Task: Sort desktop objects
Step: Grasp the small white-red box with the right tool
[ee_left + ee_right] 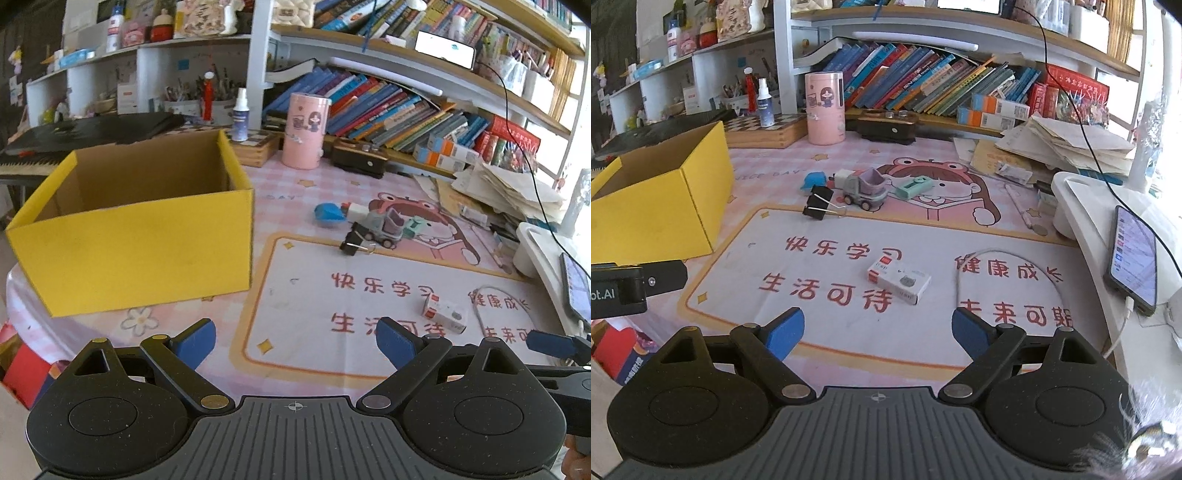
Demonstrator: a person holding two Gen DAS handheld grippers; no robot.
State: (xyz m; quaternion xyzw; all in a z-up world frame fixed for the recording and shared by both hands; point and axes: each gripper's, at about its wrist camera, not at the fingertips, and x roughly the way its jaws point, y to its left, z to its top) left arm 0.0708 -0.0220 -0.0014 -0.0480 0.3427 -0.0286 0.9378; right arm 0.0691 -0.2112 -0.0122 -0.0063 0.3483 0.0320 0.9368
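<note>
An open yellow cardboard box stands on the desk mat at the left; it also shows in the right wrist view. Small objects lie mid-mat: a black binder clip, a grey toy truck, a blue object, a mint green item and a small white box. The same clip, truck and white box show in the left wrist view. My left gripper is open and empty above the mat's near edge. My right gripper is open and empty, just short of the white box.
A pink canister, a spray bottle on a chessboard and a black case stand at the back under bookshelves. A paper stack, a white stand with a charging phone and a white cable lie right.
</note>
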